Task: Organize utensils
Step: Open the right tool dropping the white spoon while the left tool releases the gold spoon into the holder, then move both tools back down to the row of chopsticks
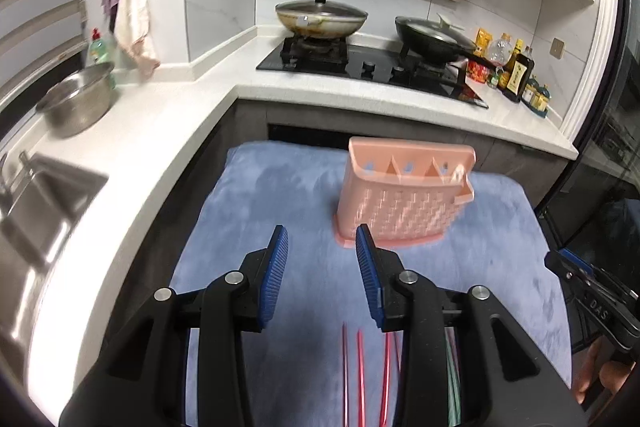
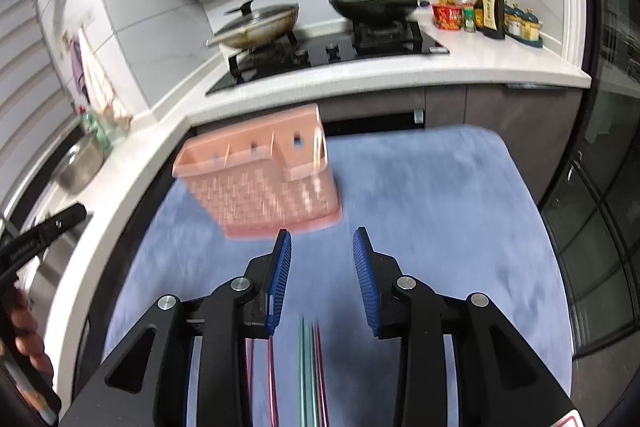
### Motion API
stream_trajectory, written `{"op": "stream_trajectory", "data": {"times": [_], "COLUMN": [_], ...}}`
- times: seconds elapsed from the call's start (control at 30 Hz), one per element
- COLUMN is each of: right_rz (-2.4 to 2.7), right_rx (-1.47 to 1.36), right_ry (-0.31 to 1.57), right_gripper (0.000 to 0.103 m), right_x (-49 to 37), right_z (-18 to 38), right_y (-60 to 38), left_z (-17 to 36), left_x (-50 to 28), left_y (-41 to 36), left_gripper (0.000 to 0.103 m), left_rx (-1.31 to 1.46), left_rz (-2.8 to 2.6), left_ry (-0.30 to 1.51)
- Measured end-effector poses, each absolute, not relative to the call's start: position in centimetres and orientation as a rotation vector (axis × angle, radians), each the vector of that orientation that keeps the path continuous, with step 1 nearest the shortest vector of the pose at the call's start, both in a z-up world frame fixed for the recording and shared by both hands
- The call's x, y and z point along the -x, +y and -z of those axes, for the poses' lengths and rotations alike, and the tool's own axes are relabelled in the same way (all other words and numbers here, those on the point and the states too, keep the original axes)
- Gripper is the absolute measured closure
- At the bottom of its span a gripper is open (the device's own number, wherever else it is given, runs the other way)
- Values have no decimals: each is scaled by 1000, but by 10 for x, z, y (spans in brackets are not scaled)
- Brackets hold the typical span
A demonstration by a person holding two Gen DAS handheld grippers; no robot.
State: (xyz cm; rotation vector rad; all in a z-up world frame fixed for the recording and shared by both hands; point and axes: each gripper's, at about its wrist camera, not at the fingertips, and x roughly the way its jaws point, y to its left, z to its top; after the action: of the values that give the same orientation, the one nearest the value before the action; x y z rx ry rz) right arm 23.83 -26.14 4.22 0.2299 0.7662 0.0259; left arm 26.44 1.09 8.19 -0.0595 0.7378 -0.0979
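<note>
Looking thru the left wrist cam: left gripper hovers over the blue cloth, blue pads spread wide w/ nothing between them. Pink utensil holder stands upright on the cloth just ahead and a bit right of the tips, w/ slots along its top. Red chopsticks lie on the cloth under the gripper, pointing fwd; a green one shows beside the right finger. Right gripper peeks in at the right edge, too little showing to judge it there. Behind: steel bowl by the sink, lidded wok on the stove.

Right wrist cam: right gripper also spread apart, holding nothing, above the same cloth. Holder sits ahead-left, blurred. Green chopsticks and reddish ones lie betw the fingers, below. Left gripper at far left edge.
</note>
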Motion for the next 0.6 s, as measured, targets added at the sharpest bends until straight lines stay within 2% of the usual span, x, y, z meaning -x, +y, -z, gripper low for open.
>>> {"op": "stream_trajectory", "data": {"times": [0.33, 0.6], "right_rz": [17, 3], "right_rx": [-182, -136], "right_ry": [880, 952], "right_gripper": [71, 71], "right_x": [-136, -87], "right_z": [21, 61], "right_y": [-254, -233], "left_z": [-18, 27], "left_x": [-181, -140], "left_y": [21, 23], "left_gripper": [69, 69], "left_rx": [62, 64], "left_rz": [97, 90], "left_ry": [822, 897]}}
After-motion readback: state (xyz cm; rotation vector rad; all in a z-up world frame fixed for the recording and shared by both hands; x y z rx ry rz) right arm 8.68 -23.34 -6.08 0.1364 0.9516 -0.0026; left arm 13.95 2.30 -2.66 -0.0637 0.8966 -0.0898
